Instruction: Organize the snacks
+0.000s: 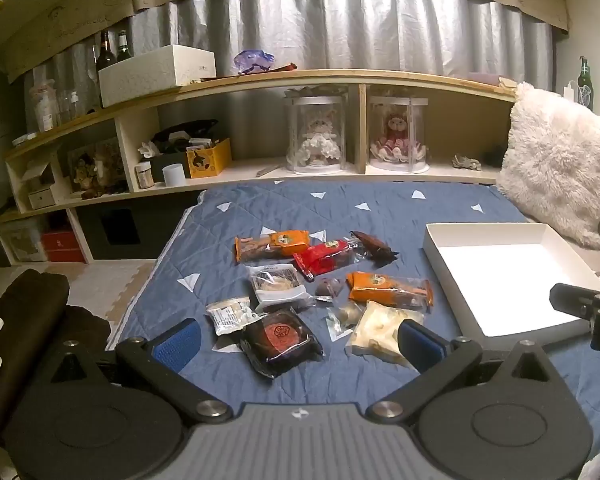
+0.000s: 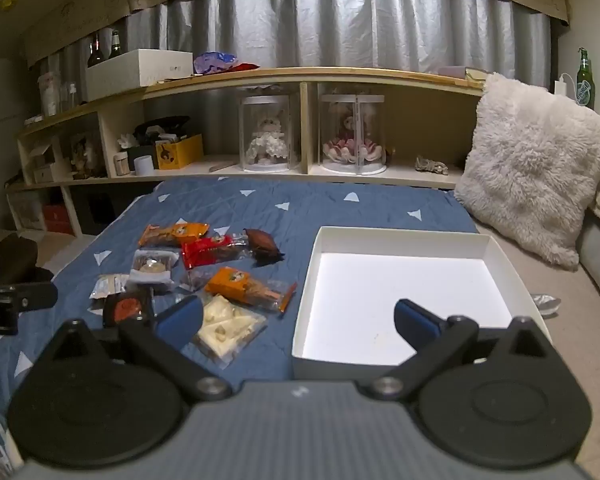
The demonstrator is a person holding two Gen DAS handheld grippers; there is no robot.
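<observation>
On the blue quilt (image 1: 228, 236) of the bed, the snacks lie in a loose cluster left of an open white box (image 2: 500, 264), none of them in it yet. The left gripper (image 1: 296, 334) hovers at the near edge of the pile, jaws spread wide and holding nothing; the right gripper (image 2: 300, 316) hangs over the box's near left corner, equally wide and empty.

The step in hand looks like the first pick. The nearest pieces suit it best: the dark round-printed packet (image 1: 280, 338) sits between the left gripper's fingers, and the pale cream packet (image 2: 230, 326) lies just beside the box. Film wrappers are slippery and crumple, so closing across a packet's narrow side, low against the quilt, should give a firmer hold than pinching a sealed edge. Several packets overlap, such as the red packet (image 1: 326, 258) and the orange packet (image 1: 274, 246) at the far side, so lifting from the near side outward should avoid dragging neighbours.

The box is empty, its white floor bare.
</observation>
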